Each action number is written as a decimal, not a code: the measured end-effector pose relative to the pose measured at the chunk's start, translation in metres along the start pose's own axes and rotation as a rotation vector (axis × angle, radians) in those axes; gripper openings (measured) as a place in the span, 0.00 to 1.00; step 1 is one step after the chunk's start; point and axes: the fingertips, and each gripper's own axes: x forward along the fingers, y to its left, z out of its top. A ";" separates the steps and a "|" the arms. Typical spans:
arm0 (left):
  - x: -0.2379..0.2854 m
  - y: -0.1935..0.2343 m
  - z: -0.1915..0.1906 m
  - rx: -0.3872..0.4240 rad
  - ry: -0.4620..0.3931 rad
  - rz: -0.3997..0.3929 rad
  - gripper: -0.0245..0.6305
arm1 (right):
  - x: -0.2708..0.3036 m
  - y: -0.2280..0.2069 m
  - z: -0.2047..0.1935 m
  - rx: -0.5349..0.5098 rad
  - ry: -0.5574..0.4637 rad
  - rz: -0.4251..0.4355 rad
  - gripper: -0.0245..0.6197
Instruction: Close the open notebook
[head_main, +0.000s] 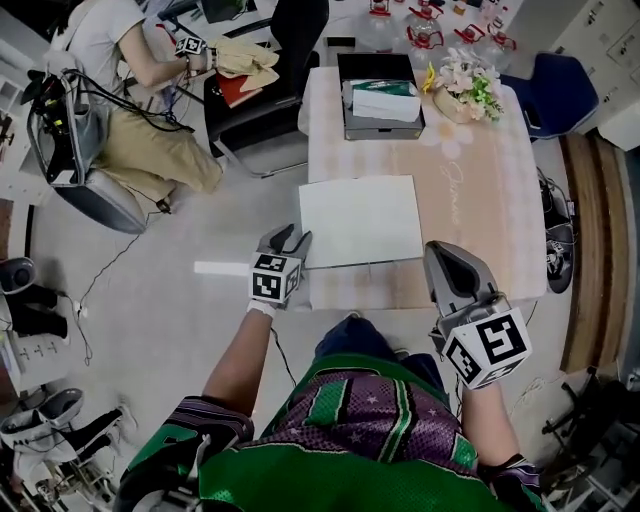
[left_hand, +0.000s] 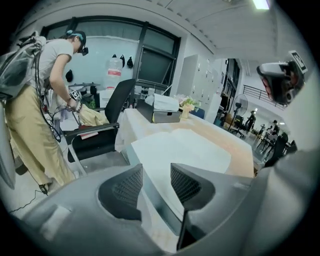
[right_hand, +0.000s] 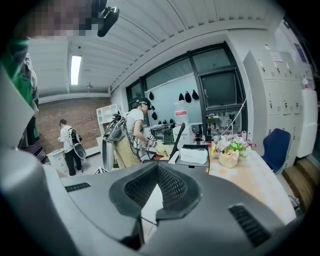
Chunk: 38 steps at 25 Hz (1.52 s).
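The notebook (head_main: 360, 220) lies flat on the tabletop (head_main: 480, 200), white pages up, on the left half of the beige cloth. Its left edge runs close along the tabletop's left side, and its near edge sits just short of the near rim.

The left hand-held gripper (head_main: 297, 236) is down at the notebook's near-left corner, tilted downward. Its jaws stand apart. Along the left gripper view, the corner and left edge of the notebook show through the gap, but neither pad presses on the paper.

The right hand-held gripper (head_main: 445, 255) hangs over the near edge of the tabletop, to the right of the notebook and apart from it. Its jaws are together at the tips with nothing caught between them.

At the far end of the tabletop a black tray (head_main: 343, 100) holds a white box. Just to its right is a pot of pale flowers (head_main: 470, 85). A blue chair (head_main: 560, 90) stands off the far right corner.

Over on the far left another person (head_main: 130, 100) in a light top and tan trousers bends over a black office chair (head_main: 260, 100) with some yellowish cloth on its seat. That person has a marker cube at the wrist and cables hanging from a pack on the back.
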 end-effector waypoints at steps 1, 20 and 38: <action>0.002 0.003 -0.004 -0.011 0.007 -0.001 0.30 | 0.000 0.001 -0.002 0.002 0.002 -0.002 0.04; 0.022 0.013 -0.023 -0.334 -0.035 -0.126 0.36 | -0.023 -0.008 -0.024 0.011 0.030 -0.068 0.04; 0.029 0.011 -0.030 -0.405 -0.027 -0.181 0.36 | -0.028 -0.010 -0.024 0.015 0.037 -0.081 0.04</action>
